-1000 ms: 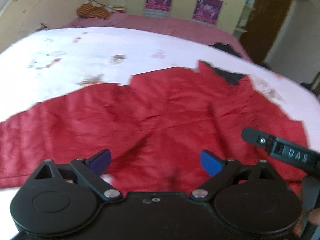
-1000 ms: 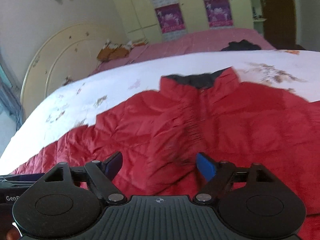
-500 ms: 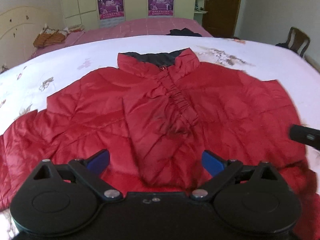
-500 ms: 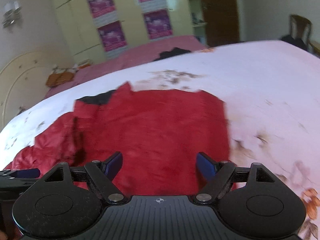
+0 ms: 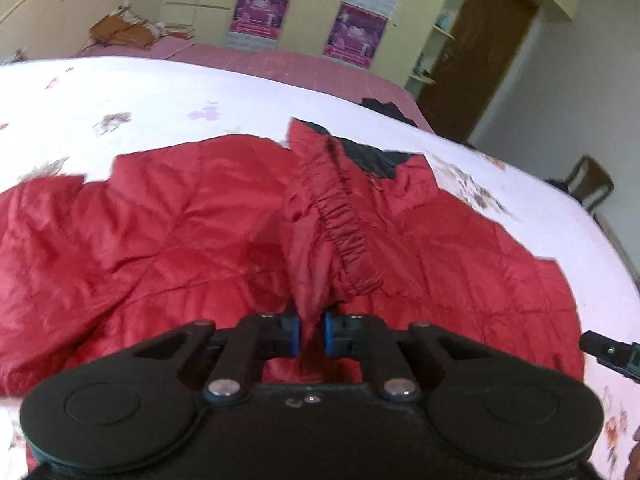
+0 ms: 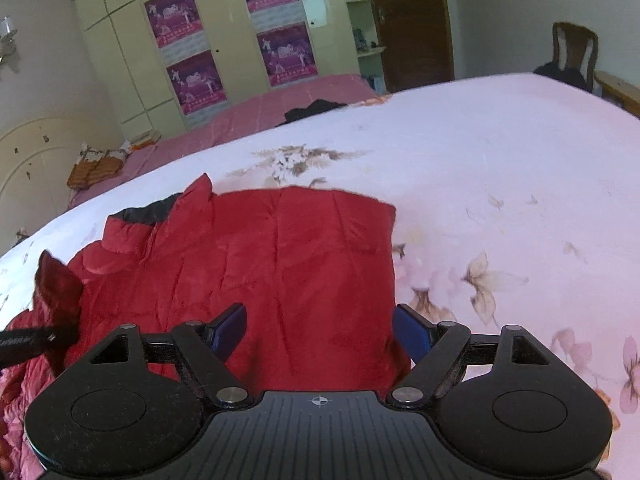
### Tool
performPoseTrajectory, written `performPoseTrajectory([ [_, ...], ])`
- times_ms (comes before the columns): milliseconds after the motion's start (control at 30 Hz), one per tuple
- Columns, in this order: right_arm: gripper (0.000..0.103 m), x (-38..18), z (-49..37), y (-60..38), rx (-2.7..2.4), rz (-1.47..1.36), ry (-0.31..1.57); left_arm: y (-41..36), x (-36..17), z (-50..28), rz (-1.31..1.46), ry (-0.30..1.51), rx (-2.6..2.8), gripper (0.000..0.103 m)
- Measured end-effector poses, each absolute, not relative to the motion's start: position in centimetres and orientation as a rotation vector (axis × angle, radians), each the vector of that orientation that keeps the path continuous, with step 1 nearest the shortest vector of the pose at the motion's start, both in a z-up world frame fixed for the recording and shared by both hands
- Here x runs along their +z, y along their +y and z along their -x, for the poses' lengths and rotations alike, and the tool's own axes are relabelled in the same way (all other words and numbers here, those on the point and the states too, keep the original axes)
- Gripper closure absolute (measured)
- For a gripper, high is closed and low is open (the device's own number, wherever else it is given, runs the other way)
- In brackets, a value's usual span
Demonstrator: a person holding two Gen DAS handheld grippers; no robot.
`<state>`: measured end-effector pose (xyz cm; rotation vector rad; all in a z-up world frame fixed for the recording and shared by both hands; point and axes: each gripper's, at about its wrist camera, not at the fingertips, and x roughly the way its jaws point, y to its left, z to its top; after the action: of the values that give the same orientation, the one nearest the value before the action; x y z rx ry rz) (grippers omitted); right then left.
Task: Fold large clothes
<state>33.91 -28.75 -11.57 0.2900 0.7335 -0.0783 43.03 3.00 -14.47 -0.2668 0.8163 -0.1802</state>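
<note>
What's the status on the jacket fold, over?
Left gripper just closed, pinching the red quilted jacket at its front hem. Right gripper open over the jacket's side edge. Floral bedsheet around it, nothing blocking.

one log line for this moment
left gripper: just closed, pinching red jacket hem | right gripper: open above jacket | bed: jacket flat

The left gripper (image 5: 308,334) now has its jaws closed on a raised fold of the red jacket (image 5: 208,240) near the gathered front edge; half a second ago they stood wide apart above the flat cloth. The pinched cloth now stands up between the blue pads. The right gripper (image 6: 320,330) has swung from the jacket's middle to its right edge, and the bed sheet (image 6: 500,168) now fills the right of its view.
</note>
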Motion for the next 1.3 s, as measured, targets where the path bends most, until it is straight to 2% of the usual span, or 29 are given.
performPoseTrajectory([
  [33,0.023,-11.6,-34.2,-28.8,-0.079,-0.276,0.73,3.7,-14.4,-42.6,0.291,0.799,-0.178,0.094],
  [133,0.049,-11.8,-35.4,-29.0,-0.086,-0.243,0.733,4.9,-14.7,-41.7,0.327,0.797,-0.154,0.094],
  [433,0.049,-15.3,-39.4,-31.2,-0.106,-0.3,0.865,6.3,-16.0,-42.1,0.337,0.824,-0.103,0.094],
  [500,0.071,-15.7,-39.8,-31.8,-0.066,-0.374,0.881,6.4,-16.2,-42.2,0.341,0.832,-0.097,0.094],
  [567,0.085,-15.3,-39.9,-31.4,-0.051,-0.345,0.878,6.4,-16.1,-42.2,0.338,0.832,-0.094,0.09],
  [633,0.094,-14.7,-39.7,-31.3,-0.049,-0.328,0.854,6.7,-16.0,-42.0,0.343,0.828,-0.074,0.083],
  [700,0.094,-13.9,-39.2,-31.6,-0.057,-0.329,0.811,7.3,-16.1,-42.1,0.357,0.822,-0.064,0.082],
  [833,0.094,-14.3,-39.1,-30.9,-0.062,-0.285,0.824,6.8,-15.7,-41.8,0.339,0.795,-0.084,0.089],
  [900,0.094,-13.6,-38.9,-30.6,-0.056,-0.273,0.793,7.0,-15.3,-41.5,0.329,0.761,-0.076,0.089],
  [1000,0.091,-13.7,-39.4,-30.7,-0.043,-0.26,0.819,7.2,-15.9,-41.6,0.32,0.789,-0.072,0.089],
  [1033,0.077,-13.7,-39.6,-30.9,-0.045,-0.272,0.825,7.3,-16.1,-41.6,0.327,0.792,-0.067,0.089],
  [1067,0.059,-13.5,-39.7,-31.2,-0.06,-0.281,0.81,7.5,-16.1,-41.5,0.331,0.789,-0.058,0.089],
  [1133,0.045,-13.3,-40.2,-31.7,-0.093,-0.285,0.786,7.8,-16.1,-41.5,0.348,0.79,-0.045,0.088],
  [1233,0.046,-13.9,-42.0,-32.4,-0.072,-0.33,0.812,8.1,-16.3,-41.7,0.365,0.804,-0.037,0.083],
  [1300,0.068,-14.4,-43.2,-32.7,-0.063,-0.36,0.838,8.2,-16.4,-41.8,0.36,0.804,-0.033,0.081],
])
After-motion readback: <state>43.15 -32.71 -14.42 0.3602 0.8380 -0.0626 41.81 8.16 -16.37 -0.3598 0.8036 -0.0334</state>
